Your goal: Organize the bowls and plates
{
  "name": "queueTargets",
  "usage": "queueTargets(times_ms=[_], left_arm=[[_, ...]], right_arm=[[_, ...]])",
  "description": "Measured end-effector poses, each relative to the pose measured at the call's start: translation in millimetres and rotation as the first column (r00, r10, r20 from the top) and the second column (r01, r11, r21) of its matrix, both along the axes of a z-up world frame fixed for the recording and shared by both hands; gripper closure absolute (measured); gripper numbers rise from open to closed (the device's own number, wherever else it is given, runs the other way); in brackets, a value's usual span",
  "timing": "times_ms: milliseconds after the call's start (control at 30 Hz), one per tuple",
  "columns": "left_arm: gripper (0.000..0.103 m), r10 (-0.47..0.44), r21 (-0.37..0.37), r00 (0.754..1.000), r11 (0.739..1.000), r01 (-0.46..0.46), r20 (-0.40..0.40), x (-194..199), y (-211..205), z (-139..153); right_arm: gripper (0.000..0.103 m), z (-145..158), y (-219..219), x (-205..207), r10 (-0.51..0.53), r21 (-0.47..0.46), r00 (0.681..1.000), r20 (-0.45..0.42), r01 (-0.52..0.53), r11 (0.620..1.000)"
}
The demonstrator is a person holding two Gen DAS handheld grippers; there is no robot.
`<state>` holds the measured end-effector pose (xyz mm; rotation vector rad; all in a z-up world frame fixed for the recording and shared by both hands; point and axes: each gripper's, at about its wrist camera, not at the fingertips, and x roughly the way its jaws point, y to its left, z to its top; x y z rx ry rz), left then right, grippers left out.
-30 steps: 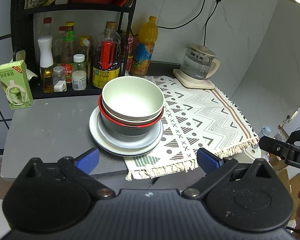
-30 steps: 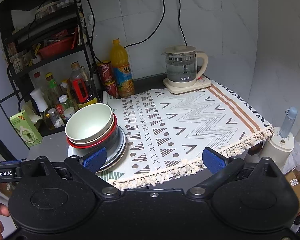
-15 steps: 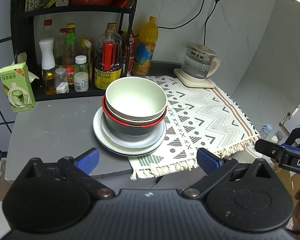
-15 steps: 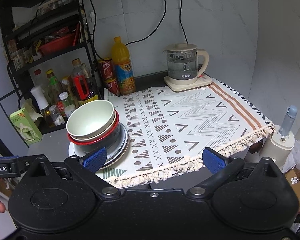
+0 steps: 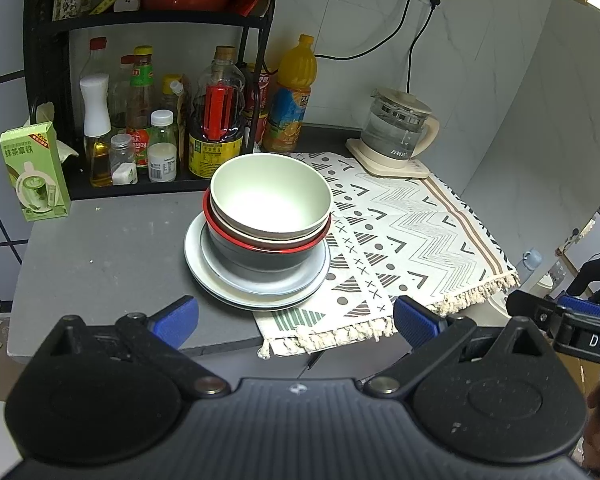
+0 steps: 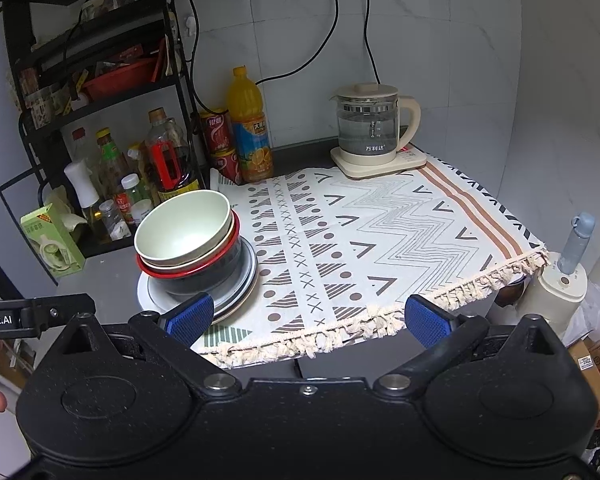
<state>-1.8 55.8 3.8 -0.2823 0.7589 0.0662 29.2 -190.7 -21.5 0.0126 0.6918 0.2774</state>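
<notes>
Here, 2 empty, wide-open grippers, left gripper [image 5: 296, 318], right gripper [image 6: 309, 317], short of stacked bowls [image 5: 270, 216]

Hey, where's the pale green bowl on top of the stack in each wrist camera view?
Left wrist: the pale green bowl sits just left of centre, straight ahead between the open fingers.
Right wrist: the same bowl is at middle left, above the gripper's left finger.
Shared landmark: the glass kettle, at the right in the left view, right of centre in the right view.
</notes>
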Motion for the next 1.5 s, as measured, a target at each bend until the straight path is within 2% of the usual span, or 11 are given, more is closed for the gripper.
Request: queueTargets(times_ms=[533, 1500], left_arm=[[0.0, 0.0, 0.013, 1.0, 1.0, 0.0, 0.011, 2, -7, 1], [0.0, -0.009, 0.02, 1.0, 1.0, 0.009, -0.019, 13, -7, -7]], right_arm=[[0.0, 1, 0, 2, 0.014, -0.006, 1.0, 0.008, -0.014, 1.0], [0.0, -7, 1, 8, 0.0, -0.003, 1.0, -0.018, 0.0, 1.0]])
